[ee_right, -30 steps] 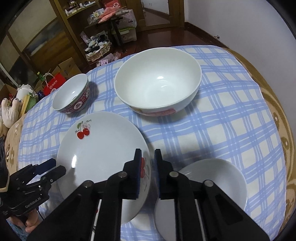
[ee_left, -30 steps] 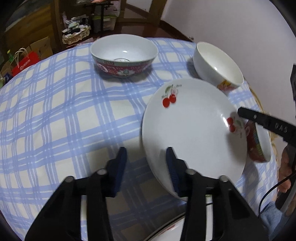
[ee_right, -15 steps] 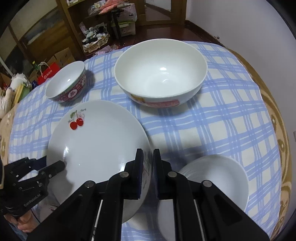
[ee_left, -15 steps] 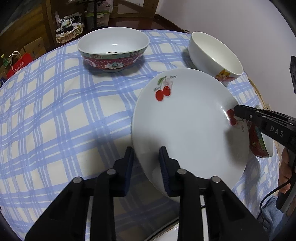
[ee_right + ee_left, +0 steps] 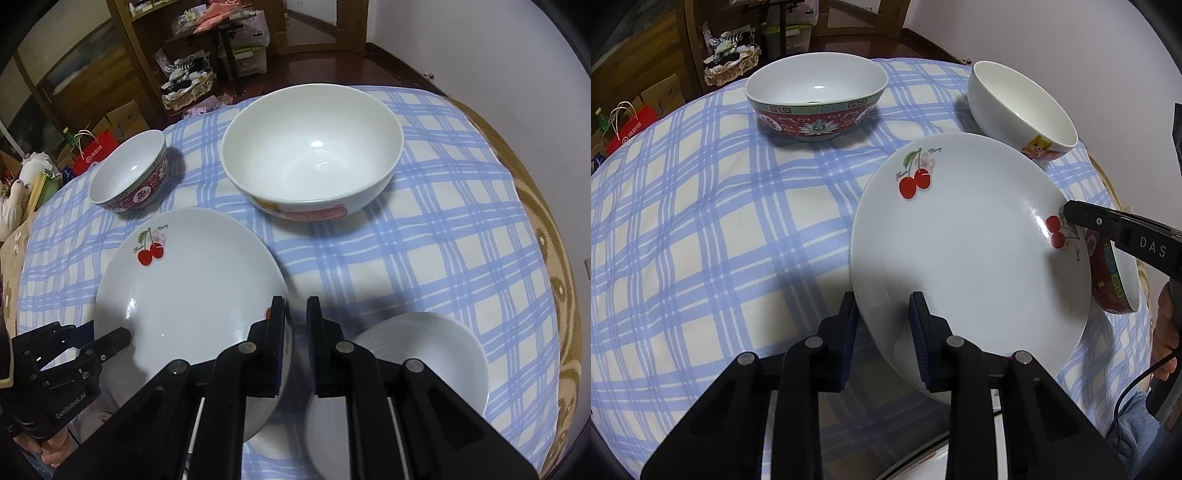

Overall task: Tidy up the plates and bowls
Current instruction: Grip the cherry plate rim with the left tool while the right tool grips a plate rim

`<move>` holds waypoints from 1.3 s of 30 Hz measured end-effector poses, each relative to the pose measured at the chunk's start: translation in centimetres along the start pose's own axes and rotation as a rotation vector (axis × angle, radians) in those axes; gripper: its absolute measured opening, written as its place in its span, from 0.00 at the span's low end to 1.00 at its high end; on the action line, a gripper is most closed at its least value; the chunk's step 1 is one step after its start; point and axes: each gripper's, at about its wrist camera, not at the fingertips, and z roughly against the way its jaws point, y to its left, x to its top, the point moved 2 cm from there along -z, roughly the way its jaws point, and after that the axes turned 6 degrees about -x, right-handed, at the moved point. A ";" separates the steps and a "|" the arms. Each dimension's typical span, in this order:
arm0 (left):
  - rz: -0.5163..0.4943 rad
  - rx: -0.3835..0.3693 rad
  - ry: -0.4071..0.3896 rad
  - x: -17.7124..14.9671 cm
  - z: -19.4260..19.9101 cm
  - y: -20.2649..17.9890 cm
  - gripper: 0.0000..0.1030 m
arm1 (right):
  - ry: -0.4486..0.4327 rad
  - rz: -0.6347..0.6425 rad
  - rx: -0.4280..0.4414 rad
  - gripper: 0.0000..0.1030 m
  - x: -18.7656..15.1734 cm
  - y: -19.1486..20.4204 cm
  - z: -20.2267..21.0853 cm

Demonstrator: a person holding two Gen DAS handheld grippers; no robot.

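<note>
A white cherry plate (image 5: 967, 243) (image 5: 192, 288) is held tilted above the checked tablecloth by both grippers. My left gripper (image 5: 884, 314) is shut on its near rim. My right gripper (image 5: 295, 314) is shut on the opposite rim, by the second cherry mark; its finger shows in the left wrist view (image 5: 1086, 218). A red patterned bowl (image 5: 816, 99) (image 5: 129, 173) stands at the far side. A large white bowl (image 5: 314, 151) (image 5: 1023, 107) stands beyond the plate.
A smaller white bowl (image 5: 399, 373) sits under my right gripper; its red patterned side (image 5: 1112, 277) shows behind the plate. Another plate's rim (image 5: 923, 458) lies below my left gripper. The table edge (image 5: 546, 229) curves at the right. Clutter and shelves stand beyond.
My left gripper closed on the plate's rim. The plate rose and tilted, held from both sides. Both cameras moved slightly closer to the bowls.
</note>
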 end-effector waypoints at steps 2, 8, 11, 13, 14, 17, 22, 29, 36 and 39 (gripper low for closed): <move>-0.005 0.000 -0.002 0.0 0.0 0.1 0.28 | 0.002 -0.004 0.003 0.12 0.1 0.0 -0.1; 0.012 -0.012 0.006 -0.1 0.1 0.3 0.28 | 0.010 0.002 0.014 0.13 0.2 -0.2 0.0; 0.013 -0.012 0.006 -0.1 0.0 0.3 0.28 | 0.020 -0.003 0.024 0.13 0.2 -0.2 0.0; 0.017 -0.009 0.007 -0.1 0.0 0.3 0.29 | 0.023 0.000 0.015 0.13 0.2 -0.1 -0.1; 0.018 -0.008 0.006 -0.1 0.0 0.3 0.29 | 0.021 0.000 0.008 0.13 0.2 0.0 -0.1; 0.018 -0.006 0.007 -0.1 0.0 0.3 0.29 | 0.022 0.005 0.003 0.13 0.2 0.2 -0.3; 0.023 -0.013 0.011 0.0 -0.2 0.5 0.29 | 0.033 0.001 0.029 0.13 0.1 0.3 -0.6; 0.012 -0.003 0.005 -0.1 -0.3 0.3 0.29 | 0.034 -0.021 0.066 0.13 0.1 0.0 -0.7; 0.016 0.005 0.004 0.0 -0.4 0.1 0.29 | 0.029 -0.022 0.091 0.13 0.1 0.0 -0.8; 0.012 -0.002 0.003 0.0 -0.5 0.2 0.29 | 0.028 -0.023 0.090 0.13 0.0 0.0 -0.8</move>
